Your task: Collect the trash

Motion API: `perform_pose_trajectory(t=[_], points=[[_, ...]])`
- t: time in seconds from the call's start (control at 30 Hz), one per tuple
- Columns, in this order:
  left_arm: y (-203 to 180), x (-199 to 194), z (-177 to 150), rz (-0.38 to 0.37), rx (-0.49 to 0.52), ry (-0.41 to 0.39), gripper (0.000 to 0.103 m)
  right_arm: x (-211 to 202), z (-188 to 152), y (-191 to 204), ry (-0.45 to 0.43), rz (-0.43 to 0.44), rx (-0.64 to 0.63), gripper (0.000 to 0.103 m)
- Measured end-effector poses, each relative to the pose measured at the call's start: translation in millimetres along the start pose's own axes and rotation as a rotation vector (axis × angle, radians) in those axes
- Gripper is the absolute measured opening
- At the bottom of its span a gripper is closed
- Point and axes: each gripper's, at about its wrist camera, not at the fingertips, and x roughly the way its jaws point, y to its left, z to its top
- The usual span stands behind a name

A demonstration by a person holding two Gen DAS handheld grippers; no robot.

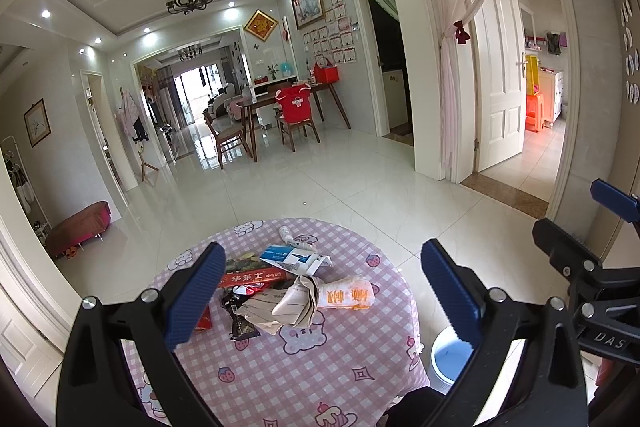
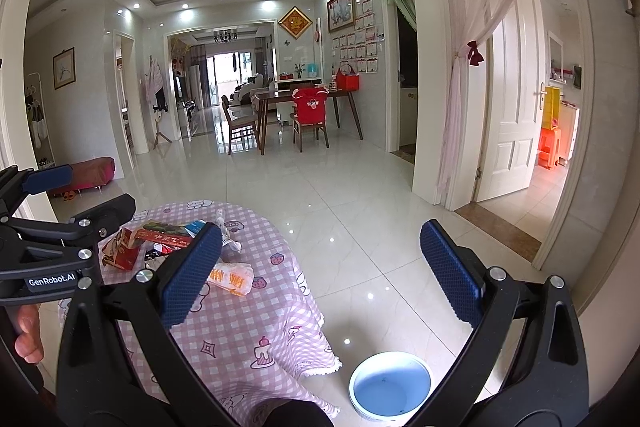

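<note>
Trash (image 1: pixel 280 291) is lying heaped on the checkered tablecloth (image 1: pixel 304 367), below the left gripper (image 1: pixel 324 291), which is hovering wide and empty; the right gripper (image 2: pixel 320 271) is gaping likewise over the floor. Crumpled paper (image 1: pixel 296 301) looks light, soft, best pinched at a fold. The bin (image 2: pixel 390 385) is waiting beside the table.

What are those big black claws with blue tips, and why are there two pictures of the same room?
They are two grabbing tools, one in each of a person's hands. Each carries a camera looking out between its fingers, so you get one picture per tool. The left gripper hangs open over a round table with a pink checked cloth. On it lies trash: a crumpled paper, a red box, a blue and white carton, an orange and white wrapper. The right gripper, also open, is beside the table, above a bin on the floor. Neither holds anything.
</note>
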Motion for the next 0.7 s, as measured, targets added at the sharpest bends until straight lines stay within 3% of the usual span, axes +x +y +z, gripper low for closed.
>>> perform_pose_trajectory(t=[0.7], points=[[6, 26, -8, -0.008, -0.006, 0.054, 0.096, 24, -7, 3, 0.041, 0.036, 0.002, 0.097]])
